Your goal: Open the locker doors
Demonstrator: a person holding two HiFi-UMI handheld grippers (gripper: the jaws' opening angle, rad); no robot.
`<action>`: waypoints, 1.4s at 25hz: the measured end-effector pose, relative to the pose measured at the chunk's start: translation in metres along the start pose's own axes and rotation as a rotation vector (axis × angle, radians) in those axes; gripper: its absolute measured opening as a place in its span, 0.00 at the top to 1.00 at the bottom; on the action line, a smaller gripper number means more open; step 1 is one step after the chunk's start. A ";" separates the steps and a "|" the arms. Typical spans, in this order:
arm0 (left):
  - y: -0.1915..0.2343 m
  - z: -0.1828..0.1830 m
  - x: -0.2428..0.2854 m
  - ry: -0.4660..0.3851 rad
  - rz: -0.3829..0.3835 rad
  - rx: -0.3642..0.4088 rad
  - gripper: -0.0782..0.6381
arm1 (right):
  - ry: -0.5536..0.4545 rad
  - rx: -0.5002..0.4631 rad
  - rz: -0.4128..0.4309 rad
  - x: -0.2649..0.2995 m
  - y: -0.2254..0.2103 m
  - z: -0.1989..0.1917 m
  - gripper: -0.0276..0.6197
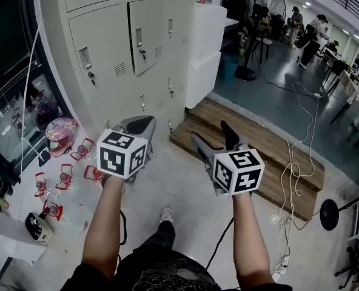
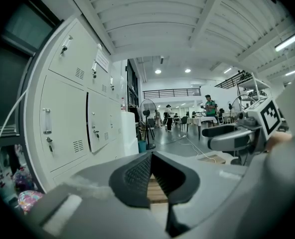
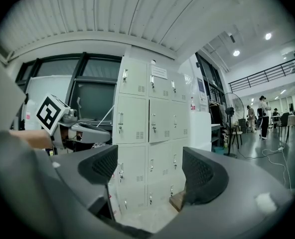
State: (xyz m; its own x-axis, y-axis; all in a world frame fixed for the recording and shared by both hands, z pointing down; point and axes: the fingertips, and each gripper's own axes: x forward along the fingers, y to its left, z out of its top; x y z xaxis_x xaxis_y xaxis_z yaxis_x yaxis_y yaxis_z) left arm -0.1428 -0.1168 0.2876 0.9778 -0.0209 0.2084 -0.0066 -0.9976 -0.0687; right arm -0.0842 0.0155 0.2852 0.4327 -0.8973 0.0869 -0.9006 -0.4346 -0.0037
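The cream metal lockers [image 1: 107,59] stand ahead and to the left, a grid of doors with small handles and keys. One middle-row door [image 1: 146,35] hangs slightly ajar; the others look shut. My left gripper [image 1: 140,126] is held in front of the lower lockers, apart from them, its jaws shut with nothing in them. In the left gripper view its pads [image 2: 137,176] meet, and the ajar door [image 2: 96,128] shows a dark gap. My right gripper [image 1: 214,139] is open wide and empty. In the right gripper view the lockers [image 3: 152,123] lie beyond the right gripper [image 3: 150,171].
A wooden pallet [image 1: 252,150] lies on the floor to the right of the lockers. A pink helmet [image 1: 61,135] and several small red items [image 1: 64,174] sit at the left. Cables [image 1: 295,168] trail at the right. A white cabinet [image 1: 207,47] adjoins the lockers, with a standing fan [image 1: 261,17] behind it.
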 end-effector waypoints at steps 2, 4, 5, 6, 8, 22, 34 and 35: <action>0.012 -0.002 0.009 0.002 0.007 -0.004 0.89 | 0.005 -0.002 0.009 0.015 -0.004 -0.002 0.35; 0.025 -0.005 0.021 0.007 0.015 -0.005 0.89 | 0.009 0.001 0.020 0.034 -0.008 -0.002 0.35; 0.033 -0.006 0.026 0.008 0.021 -0.008 0.89 | 0.010 0.001 0.026 0.044 -0.011 -0.002 0.35; 0.042 -0.006 0.032 0.007 0.029 -0.012 0.89 | 0.011 -0.002 0.033 0.055 -0.013 -0.001 0.35; 0.062 -0.005 0.043 0.003 0.047 -0.023 0.89 | 0.012 -0.009 0.048 0.078 -0.015 0.002 0.35; 0.199 0.021 0.130 0.005 0.132 -0.017 0.89 | 0.039 -0.019 0.104 0.237 -0.045 0.037 0.35; 0.281 0.030 0.181 0.010 0.193 -0.016 0.89 | 0.027 -0.006 0.144 0.335 -0.065 0.051 0.35; 0.287 0.030 0.183 0.009 0.197 -0.018 0.89 | 0.028 -0.006 0.148 0.342 -0.065 0.052 0.35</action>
State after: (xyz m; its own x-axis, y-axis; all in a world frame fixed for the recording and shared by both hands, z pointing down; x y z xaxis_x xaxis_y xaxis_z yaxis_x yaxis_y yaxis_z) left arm 0.0409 -0.4049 0.2764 0.9553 -0.2163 0.2014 -0.2015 -0.9752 -0.0919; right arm 0.1248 -0.2667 0.2638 0.2940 -0.9490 0.1137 -0.9547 -0.2973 -0.0126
